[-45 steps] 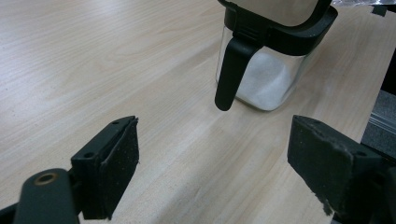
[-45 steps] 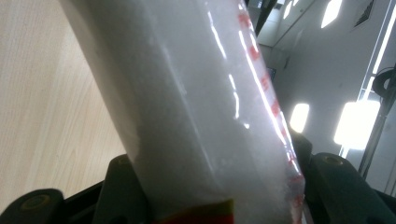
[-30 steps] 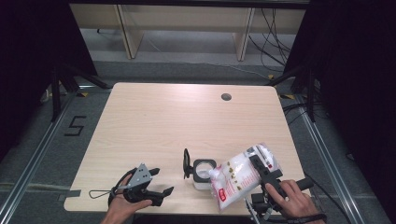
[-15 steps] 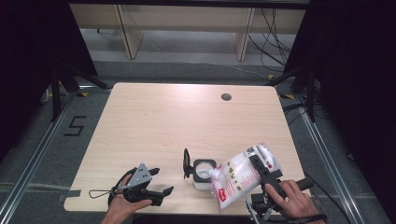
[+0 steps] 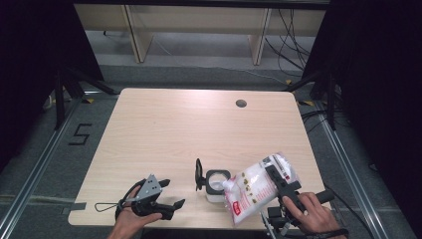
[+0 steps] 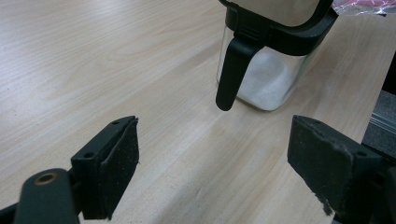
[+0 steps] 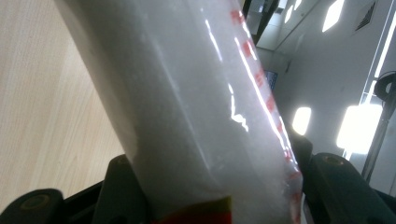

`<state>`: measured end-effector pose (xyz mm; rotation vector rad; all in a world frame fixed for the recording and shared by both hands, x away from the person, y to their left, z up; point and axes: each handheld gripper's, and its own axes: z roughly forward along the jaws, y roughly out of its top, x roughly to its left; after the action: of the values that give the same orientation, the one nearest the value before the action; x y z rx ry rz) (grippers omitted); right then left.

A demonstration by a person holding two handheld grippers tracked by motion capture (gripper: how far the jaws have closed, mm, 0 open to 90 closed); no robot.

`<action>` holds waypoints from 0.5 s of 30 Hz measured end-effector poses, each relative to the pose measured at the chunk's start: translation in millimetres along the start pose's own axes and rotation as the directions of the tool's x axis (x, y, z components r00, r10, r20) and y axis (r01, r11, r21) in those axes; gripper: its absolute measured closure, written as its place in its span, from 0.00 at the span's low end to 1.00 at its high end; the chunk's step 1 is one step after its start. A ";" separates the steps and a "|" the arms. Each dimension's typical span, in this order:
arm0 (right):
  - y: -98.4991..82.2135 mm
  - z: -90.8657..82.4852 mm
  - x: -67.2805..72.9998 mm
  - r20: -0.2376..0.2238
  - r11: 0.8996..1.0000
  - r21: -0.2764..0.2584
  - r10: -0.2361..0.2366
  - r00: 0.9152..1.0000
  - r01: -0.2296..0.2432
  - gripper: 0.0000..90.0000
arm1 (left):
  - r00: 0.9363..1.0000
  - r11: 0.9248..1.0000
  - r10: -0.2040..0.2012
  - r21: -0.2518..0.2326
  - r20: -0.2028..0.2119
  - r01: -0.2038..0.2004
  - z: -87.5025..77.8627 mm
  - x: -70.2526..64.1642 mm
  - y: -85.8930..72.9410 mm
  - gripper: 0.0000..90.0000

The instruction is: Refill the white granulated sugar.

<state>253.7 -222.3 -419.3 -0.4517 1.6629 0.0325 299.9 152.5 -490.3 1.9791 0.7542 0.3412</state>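
- Pouring is under way: the right claw [image 5: 276, 185] is clamped on a clear bag [image 5: 259, 186] of white granules, tilted with its corner over the open jar [image 5: 217, 182]
- The jar, near the counter [image 5: 164, 129] front edge, has its black lid [image 5: 198, 174] flipped up; a low heap of white grains lies in it, so most filling is probably left
- The bag looks mostly full
- The left claw [image 6: 212, 163] rests empty, jaws spread wide, beside the jar
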 end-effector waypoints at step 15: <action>-2.1 1.5 2.8 -0.029 1.000 0.008 0.018 0.999 -0.018 0.56 | 1.000 1.000 -0.005 0.000 0.000 0.005 -0.1 -0.6 0.0 0.18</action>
<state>255.5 -224.5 -421.7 -0.4339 1.6956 0.0330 299.4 152.2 -490.2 1.9767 0.7592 0.3380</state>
